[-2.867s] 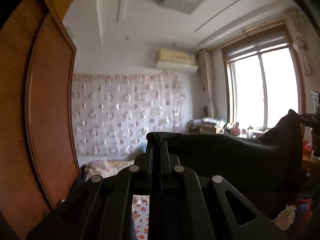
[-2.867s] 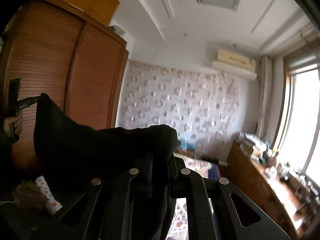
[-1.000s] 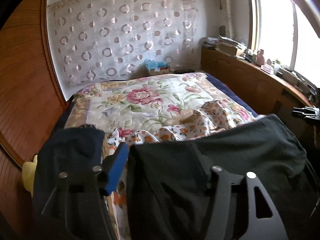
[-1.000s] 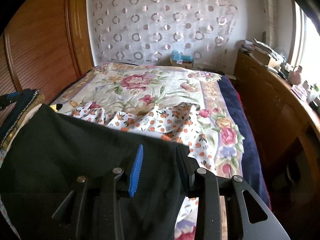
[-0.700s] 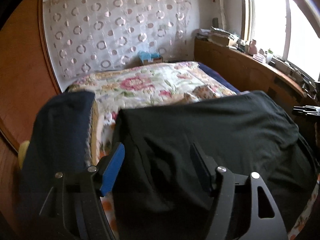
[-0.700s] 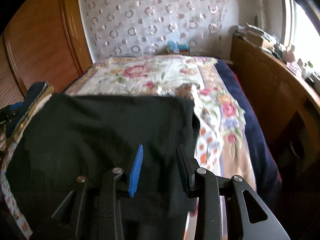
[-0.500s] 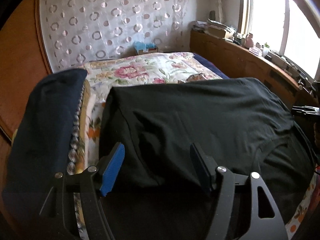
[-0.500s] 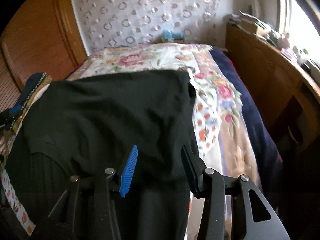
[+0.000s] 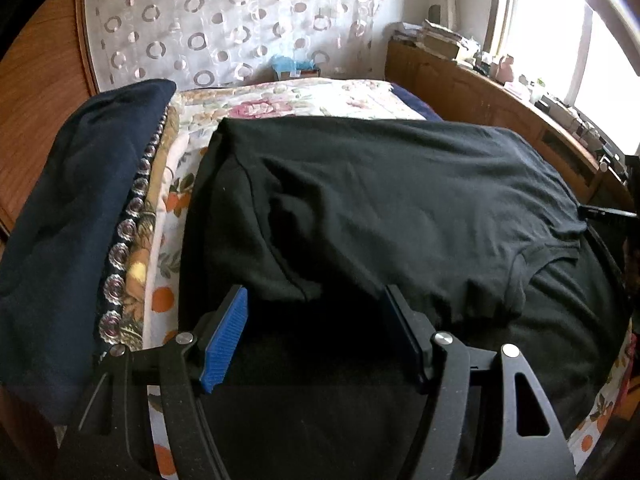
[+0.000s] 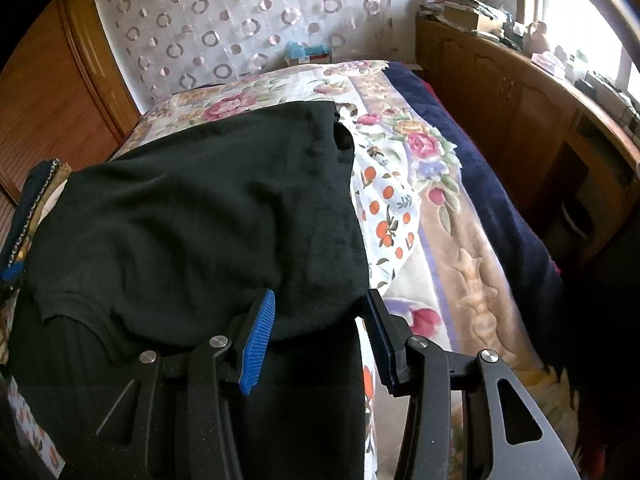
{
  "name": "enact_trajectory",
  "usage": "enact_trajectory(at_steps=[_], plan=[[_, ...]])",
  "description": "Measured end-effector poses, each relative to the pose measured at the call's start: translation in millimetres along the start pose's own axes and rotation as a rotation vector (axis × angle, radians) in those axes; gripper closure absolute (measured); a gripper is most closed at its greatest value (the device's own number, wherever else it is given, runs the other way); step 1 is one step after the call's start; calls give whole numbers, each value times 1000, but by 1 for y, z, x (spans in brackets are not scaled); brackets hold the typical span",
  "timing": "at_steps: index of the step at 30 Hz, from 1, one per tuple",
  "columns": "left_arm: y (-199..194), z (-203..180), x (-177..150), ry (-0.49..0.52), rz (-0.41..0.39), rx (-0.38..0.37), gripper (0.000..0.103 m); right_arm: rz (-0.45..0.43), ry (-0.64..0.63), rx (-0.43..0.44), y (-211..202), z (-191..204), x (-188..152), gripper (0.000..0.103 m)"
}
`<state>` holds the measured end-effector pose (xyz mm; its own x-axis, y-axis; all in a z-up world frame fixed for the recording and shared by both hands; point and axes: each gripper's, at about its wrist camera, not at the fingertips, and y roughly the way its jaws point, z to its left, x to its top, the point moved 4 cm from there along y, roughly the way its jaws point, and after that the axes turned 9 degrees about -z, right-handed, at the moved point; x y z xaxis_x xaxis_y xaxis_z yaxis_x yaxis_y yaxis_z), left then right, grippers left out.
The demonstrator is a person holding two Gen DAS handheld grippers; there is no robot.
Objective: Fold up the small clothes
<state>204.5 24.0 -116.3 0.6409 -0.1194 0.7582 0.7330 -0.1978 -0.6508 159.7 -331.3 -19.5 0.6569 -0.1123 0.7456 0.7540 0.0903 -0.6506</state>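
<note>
Black shirt (image 9: 392,200) now folded on bed (image 10: 460,216)

A bed with a floral quilt (image 10: 440,216) fills the room. A white orange-print cloth (image 10: 384,216) lies on it. A patterned sheer curtain (image 9: 240,20) hangs behind; a long wooden cabinet (image 10: 520,92) runs under the window.

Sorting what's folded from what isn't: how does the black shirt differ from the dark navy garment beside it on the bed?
The black shirt lies spread wide across the bed's middle, its top half doubled over the lower part; the navy garment sits as a compact pile at the bed's left edge. The shirt is plain black, while the navy garment shows a row of shiny round trim along its edge. The open left gripper hovers over the shirt, not the navy garment. Both are dark fabric resting on bedding.
</note>
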Motion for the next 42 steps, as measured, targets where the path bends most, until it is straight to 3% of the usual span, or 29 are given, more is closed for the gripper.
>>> enact_trajectory(at_steps=[2,4,6,10,17,20,21,22,24,32,38,42], plan=[[1,0,-4,2,6,-1,34,-4,1,4,1,-1,0,58],[3,0,-6,-4,14,-1,34,-16,-3,41,0,-2,-3,88],[5,1,-6,-3,21,3,34,-24,-20,65,-3,3,-3,101],[8,-1,-7,6,29,16,34,-59,-87,167,-7,25,-1,102],[6,3,-10,-3,31,29,34,-73,-83,106,-11,20,3,102],[9,6,-12,-12,44,41,34,-76,-51,61,-14,10,-1,90],[9,7,-13,-11,39,44,34,-73,-37,54,-15,8,-5,81],[9,7,-13,-9,39,47,34,-64,-23,51,-15,6,-7,64],[10,6,-13,-3,39,53,34,-42,-8,33,-15,3,-15,49],[11,6,-11,-4,36,60,32,8,81,71,-8,0,-27,48],[12,7,-10,-10,36,67,32,-38,118,86,4,-4,-10,47],[13,10,-9,-32,36,89,32,-55,47,49,14,6,-8,48]])
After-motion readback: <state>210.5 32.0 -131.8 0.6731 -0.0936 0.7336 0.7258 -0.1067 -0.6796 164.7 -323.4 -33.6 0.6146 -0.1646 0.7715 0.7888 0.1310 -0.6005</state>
